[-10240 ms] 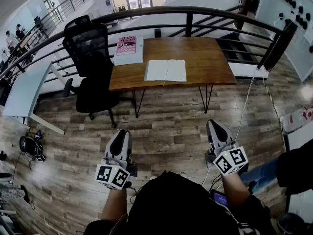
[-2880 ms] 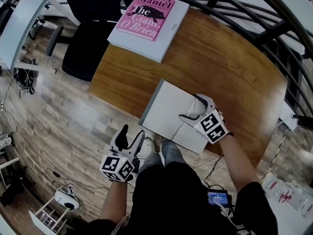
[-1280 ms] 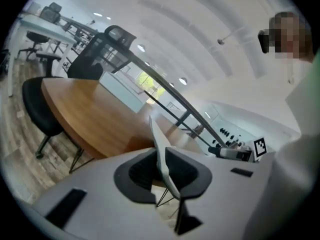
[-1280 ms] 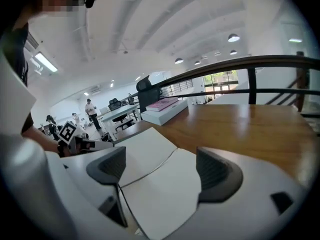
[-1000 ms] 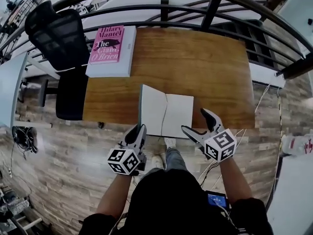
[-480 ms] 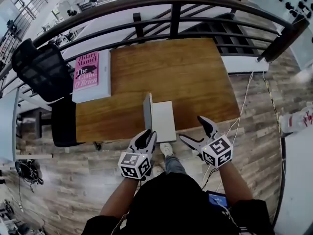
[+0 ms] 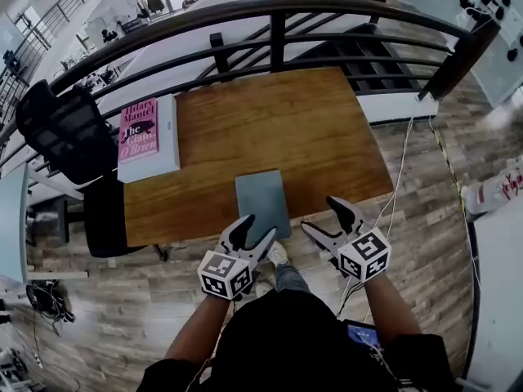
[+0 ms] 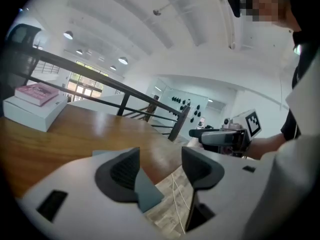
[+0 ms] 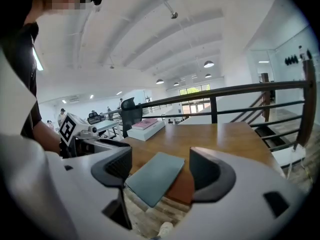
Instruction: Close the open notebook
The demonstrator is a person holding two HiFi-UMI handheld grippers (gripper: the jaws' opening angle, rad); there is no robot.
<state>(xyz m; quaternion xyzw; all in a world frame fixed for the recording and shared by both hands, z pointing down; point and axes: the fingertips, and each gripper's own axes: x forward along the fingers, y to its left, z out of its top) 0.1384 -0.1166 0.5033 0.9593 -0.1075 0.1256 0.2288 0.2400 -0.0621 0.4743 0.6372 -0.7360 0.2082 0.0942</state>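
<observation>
The slim grey-green notebook (image 7: 261, 201) lies shut on the wooden table (image 7: 310, 129), just ahead of the left gripper (image 7: 253, 230), whose fingers have just sprung apart and press on nothing. The right gripper (image 7: 321, 215), just beside it, is spread too, freshly narrowed and empty. The notebook's near end seems to overhang the edge, so a stray nudge from either fingertip could tip it off.
</observation>
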